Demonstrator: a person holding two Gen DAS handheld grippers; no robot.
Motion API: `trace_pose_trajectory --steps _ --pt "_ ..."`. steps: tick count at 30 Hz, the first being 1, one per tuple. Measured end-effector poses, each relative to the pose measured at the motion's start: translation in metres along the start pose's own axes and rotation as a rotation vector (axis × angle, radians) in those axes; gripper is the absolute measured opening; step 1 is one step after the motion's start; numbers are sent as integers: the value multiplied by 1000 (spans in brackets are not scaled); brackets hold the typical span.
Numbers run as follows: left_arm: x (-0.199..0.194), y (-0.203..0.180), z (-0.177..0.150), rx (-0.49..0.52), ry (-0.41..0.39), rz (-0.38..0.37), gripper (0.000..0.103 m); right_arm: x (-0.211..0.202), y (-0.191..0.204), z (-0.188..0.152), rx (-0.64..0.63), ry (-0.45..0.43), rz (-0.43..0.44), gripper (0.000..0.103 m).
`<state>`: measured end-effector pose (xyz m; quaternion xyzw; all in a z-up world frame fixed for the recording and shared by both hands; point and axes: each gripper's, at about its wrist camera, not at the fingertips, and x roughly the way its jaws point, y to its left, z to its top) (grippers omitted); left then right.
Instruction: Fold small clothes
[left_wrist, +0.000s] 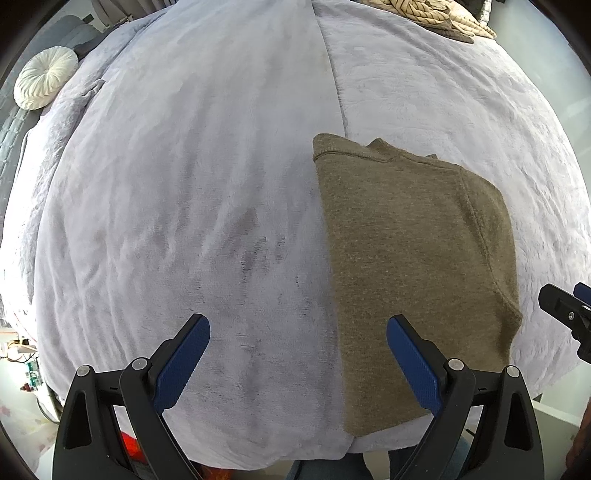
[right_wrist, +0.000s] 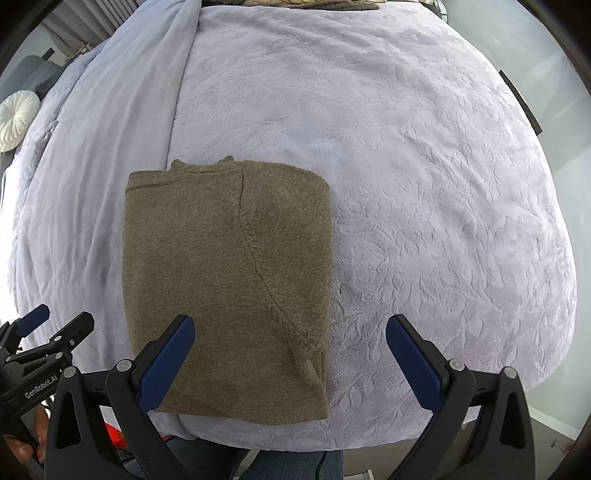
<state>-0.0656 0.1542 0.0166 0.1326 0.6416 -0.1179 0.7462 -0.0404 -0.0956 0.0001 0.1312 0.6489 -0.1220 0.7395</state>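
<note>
An olive-brown knit garment (left_wrist: 413, 258) lies folded into a tall rectangle on the lavender blanket (left_wrist: 203, 184), near the bed's front edge; it also shows in the right wrist view (right_wrist: 229, 280). My left gripper (left_wrist: 297, 332) is open and empty, hovering above the bed with the garment's left edge between its fingers. My right gripper (right_wrist: 290, 332) is open and empty above the garment's lower right part. The left gripper (right_wrist: 55, 321) appears at the left edge of the right wrist view, and the right gripper's fingers (left_wrist: 561, 302) at the right edge of the left wrist view.
A round white cushion (left_wrist: 46, 77) sits at the far left of the bed. A beige patterned pile of cloth (left_wrist: 428, 14) lies at the bed's far end. The embossed blanket (right_wrist: 424, 184) spreads to the right of the garment. The bed's front edge lies just below the grippers.
</note>
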Motion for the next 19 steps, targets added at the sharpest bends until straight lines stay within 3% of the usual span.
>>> trace_pose_trajectory --steps 19 --pt "1 2 -2 9 -10 -4 97 3 7 -5 2 7 -1 103"
